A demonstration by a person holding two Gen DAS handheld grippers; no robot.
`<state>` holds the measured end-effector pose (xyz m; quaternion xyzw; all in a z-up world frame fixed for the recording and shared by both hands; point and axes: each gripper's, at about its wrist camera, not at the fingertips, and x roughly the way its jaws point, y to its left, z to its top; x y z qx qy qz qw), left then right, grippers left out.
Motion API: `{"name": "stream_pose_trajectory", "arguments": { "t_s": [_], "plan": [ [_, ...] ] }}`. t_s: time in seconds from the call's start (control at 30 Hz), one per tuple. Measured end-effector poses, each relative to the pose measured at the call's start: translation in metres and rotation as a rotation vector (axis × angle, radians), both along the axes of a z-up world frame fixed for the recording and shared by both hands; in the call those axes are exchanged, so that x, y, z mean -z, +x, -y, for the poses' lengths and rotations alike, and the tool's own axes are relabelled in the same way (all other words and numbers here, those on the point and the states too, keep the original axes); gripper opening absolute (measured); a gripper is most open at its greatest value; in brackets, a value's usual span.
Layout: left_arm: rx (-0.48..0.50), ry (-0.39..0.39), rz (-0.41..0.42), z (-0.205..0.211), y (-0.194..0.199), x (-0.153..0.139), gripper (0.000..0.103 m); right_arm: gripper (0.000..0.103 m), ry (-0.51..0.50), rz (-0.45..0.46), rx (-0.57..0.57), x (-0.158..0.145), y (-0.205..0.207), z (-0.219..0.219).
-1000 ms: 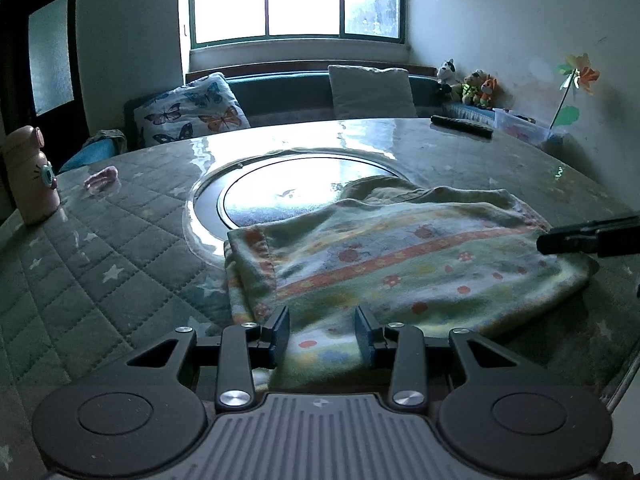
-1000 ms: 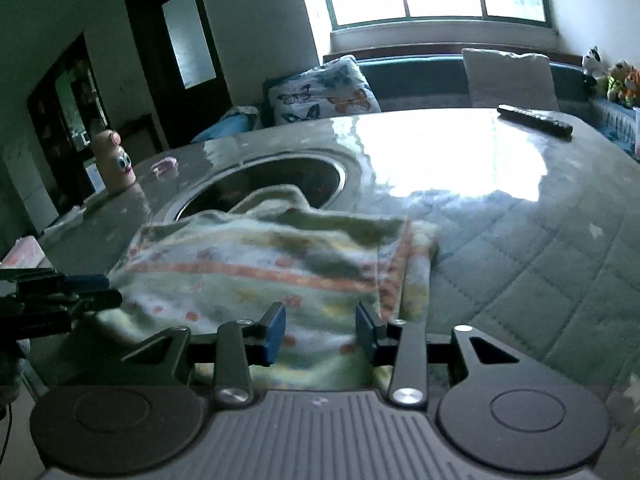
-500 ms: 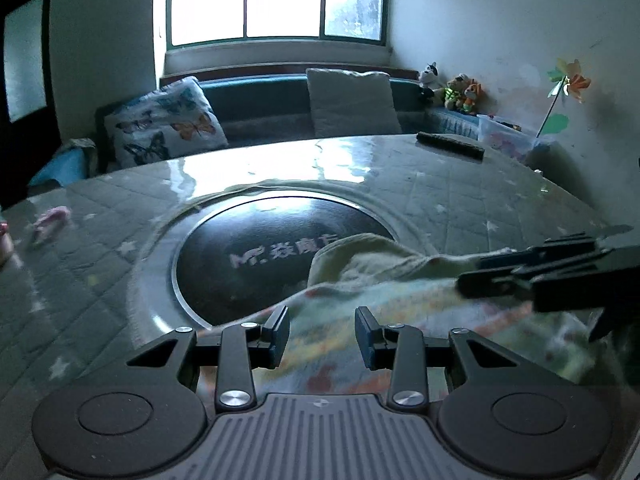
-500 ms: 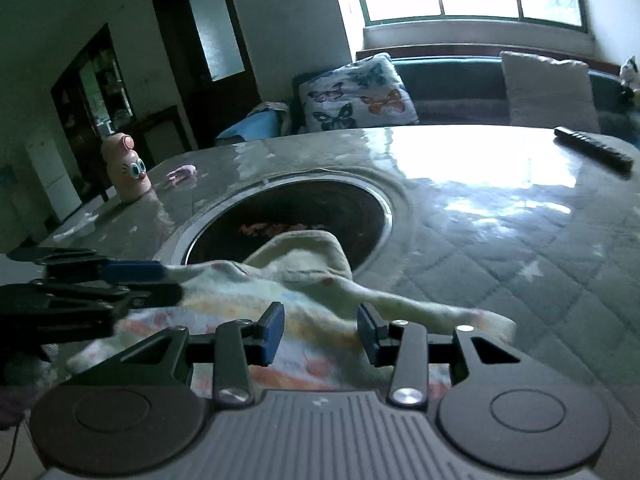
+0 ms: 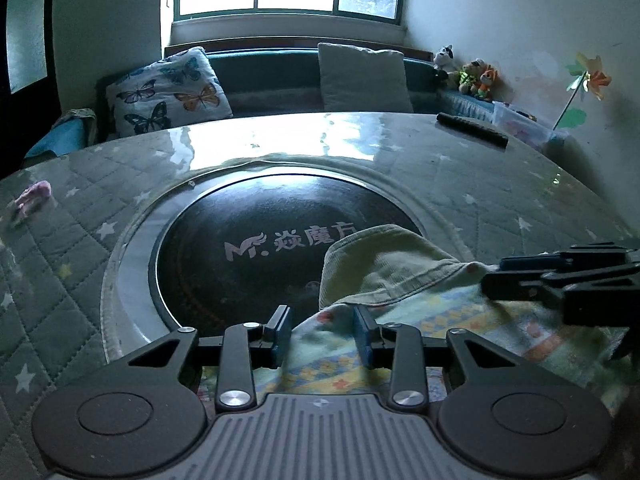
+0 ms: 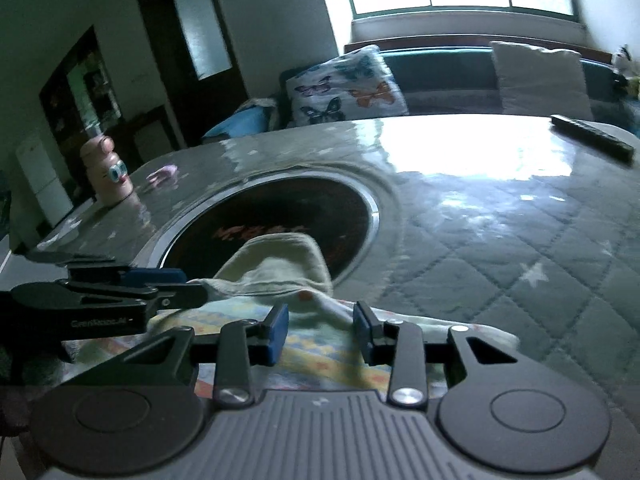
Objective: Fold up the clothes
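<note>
A pale green garment with coloured prints (image 5: 404, 276) lies folded on the round table, its far edge over the dark centre disc (image 5: 248, 248). My left gripper (image 5: 322, 330) is open, low over the garment's near left part. My right gripper (image 6: 320, 330) is open over the garment (image 6: 280, 268) on its right side. Each gripper shows in the other's view: the right one (image 5: 560, 280) at the right edge, the left one (image 6: 108, 296) at the left edge. Neither holds cloth.
The table has a quilted star-print cover (image 5: 60, 280) under glossy plastic. A remote (image 5: 472, 130) lies at the far right, a small pink item (image 5: 32, 196) at the left, a pink bottle (image 6: 106, 172) near the left edge. A sofa with cushions (image 5: 168, 92) stands behind.
Both grippers have moved forward and lower over the garment and closer together. The garment fills less of each view and the dark disc shows more.
</note>
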<state>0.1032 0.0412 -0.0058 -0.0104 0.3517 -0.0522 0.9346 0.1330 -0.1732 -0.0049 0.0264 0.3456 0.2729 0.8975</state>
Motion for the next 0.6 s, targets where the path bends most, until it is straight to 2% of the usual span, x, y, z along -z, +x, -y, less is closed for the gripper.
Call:
{"name": "stream_pose_trajectory", "arguments": {
  "t_s": [0.1, 0.17, 0.3, 0.5, 0.6],
  "plan": [
    [-0.005, 0.000, -0.001, -0.001, 0.001, -0.001, 0.037, 0.035, -0.024, 0.013, 0.031, 0.002, -0.003, 0.009],
    [-0.013, 0.002, 0.002, -0.002, 0.000, -0.002, 0.037, 0.028, -0.032, 0.016, 0.041, 0.003, -0.004, 0.015],
    [-0.029, 0.007, 0.022, -0.007, -0.010, -0.008, 0.037, 0.028, -0.042, 0.033, 0.078, 0.000, -0.006, 0.023],
    [-0.065, 0.033, 0.041, -0.019, -0.033, -0.009, 0.037, 0.032, -0.084, 0.057, 0.083, 0.003, -0.016, 0.024],
    [-0.078, 0.048, 0.048, -0.026, -0.049, -0.008, 0.037, 0.043, -0.084, 0.068, 0.084, 0.001, -0.021, 0.022]
  ]
}}
